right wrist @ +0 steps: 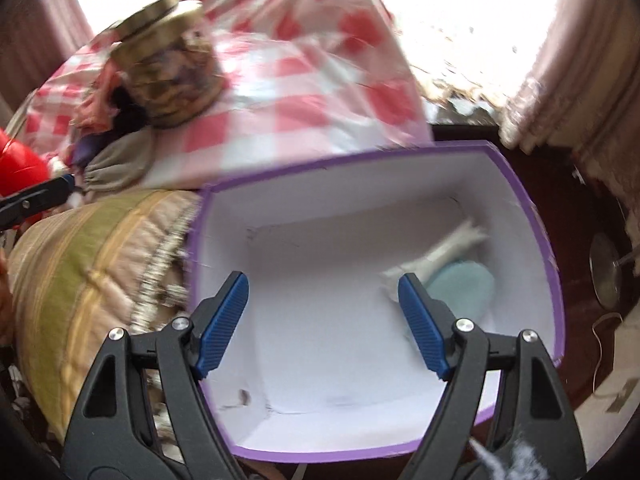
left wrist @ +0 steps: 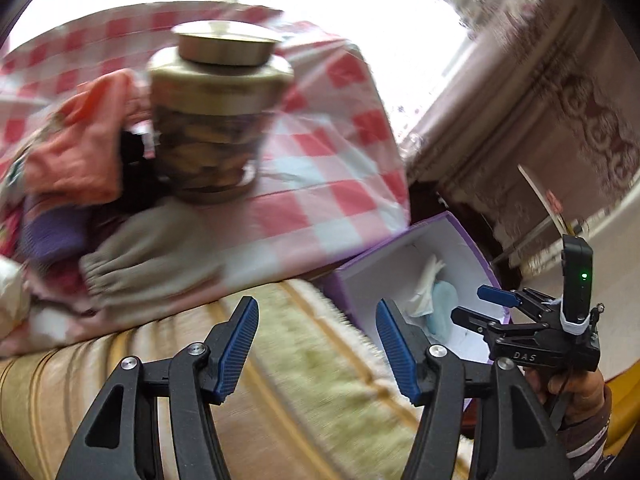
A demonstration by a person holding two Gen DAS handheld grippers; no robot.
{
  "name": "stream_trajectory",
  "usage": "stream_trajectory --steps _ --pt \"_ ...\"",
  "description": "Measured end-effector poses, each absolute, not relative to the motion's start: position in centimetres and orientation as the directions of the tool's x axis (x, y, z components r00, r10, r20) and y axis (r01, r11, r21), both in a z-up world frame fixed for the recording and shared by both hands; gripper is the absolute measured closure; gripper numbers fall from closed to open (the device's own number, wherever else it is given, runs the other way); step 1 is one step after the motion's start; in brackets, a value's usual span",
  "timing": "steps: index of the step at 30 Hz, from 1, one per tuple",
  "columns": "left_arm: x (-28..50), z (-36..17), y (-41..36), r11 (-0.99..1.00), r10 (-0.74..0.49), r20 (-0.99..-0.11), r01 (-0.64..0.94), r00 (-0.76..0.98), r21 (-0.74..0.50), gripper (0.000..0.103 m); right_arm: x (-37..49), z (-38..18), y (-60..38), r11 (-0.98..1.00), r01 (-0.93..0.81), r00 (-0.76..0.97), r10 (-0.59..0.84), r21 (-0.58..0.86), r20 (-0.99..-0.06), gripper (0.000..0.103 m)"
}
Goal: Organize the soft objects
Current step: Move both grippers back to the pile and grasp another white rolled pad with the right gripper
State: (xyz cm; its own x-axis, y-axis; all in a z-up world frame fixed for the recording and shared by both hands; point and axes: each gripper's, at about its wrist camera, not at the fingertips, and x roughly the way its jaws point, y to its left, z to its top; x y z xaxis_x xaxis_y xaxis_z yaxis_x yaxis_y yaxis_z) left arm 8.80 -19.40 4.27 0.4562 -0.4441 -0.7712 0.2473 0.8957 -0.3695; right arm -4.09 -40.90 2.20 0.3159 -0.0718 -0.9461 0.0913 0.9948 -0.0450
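Two blue pads on black arms sit closest to us in each view. Left gripper (left wrist: pixel 318 346) has its jaws apart and nothing sits between them. Under it is a striped cushion (left wrist: pixel 304 380) in green and tan. Right gripper (right wrist: pixel 323 322) has its jaws wide apart too, and it grabs nothing. It hangs right over the purple box (right wrist: pixel 532 216), which is white inside.

Down in the box lie two soft things, close to the right wall. One is a white cloth (right wrist: pixel 436 254) and one is a pale blue cloth (right wrist: pixel 466 286). They touch each other. From the left view you can see the same box (left wrist: pixel 456 224) past the cushion, with the other gripper (left wrist: pixel 486 306) held over its edge by a person's hand (left wrist: pixel 576 384) in a striped sleeve.

More soft things wait in a pile on the red and white checked cloth (left wrist: pixel 332 184). A grey cloth with a stretchy edge (left wrist: pixel 148 256) lies at the front of the pile. Behind it are an orange cloth (left wrist: pixel 84 140), a purple one (left wrist: pixel 48 232) and a black one (left wrist: pixel 136 176). They are all bunched up together and blurry. A big glass jar with a metal lid (left wrist: pixel 220 112) stands on the checked cloth, just beside the pile. It looks full of brown bits, but the blur hides what they are
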Motion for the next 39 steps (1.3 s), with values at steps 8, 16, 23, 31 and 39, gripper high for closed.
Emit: stream_trajectory --steps 8,16,23,31,39 --pt "6.1 3.9 -8.5 0.914 -0.354 -0.760 0.028 0.545 -0.405 0.041 -0.3 3.6 -32.1 0.991 -0.130 0.348 0.020 -0.027 -0.937 0.023" --pt "3.7 3.3 1.0 0.917 -0.166 -0.774 -0.194 0.611 -0.349 0.041 4.7 3.6 -20.5 0.925 -0.380 0.337 0.155 0.016 -0.929 0.023" --pt "2.2 2.4 5.7 0.897 -0.079 -0.785 -0.299 0.615 -0.324 0.041 8.5 1.8 -10.4 0.817 -0.574 0.280 0.252 0.048 -0.926 0.023" --pt "1.6 1.6 8.3 0.882 -0.053 -0.792 -0.343 0.608 -0.322 0.041 12.1 -2.6 -1.6 0.723 -0.689 0.208 0.272 0.056 -0.940 0.023" --pt "2.0 0.8 8.8 0.878 -0.077 -0.799 -0.339 0.596 -0.337 0.041 14.7 -6.8 2.1 0.696 -0.717 0.165 0.220 0.036 -0.961 0.024"
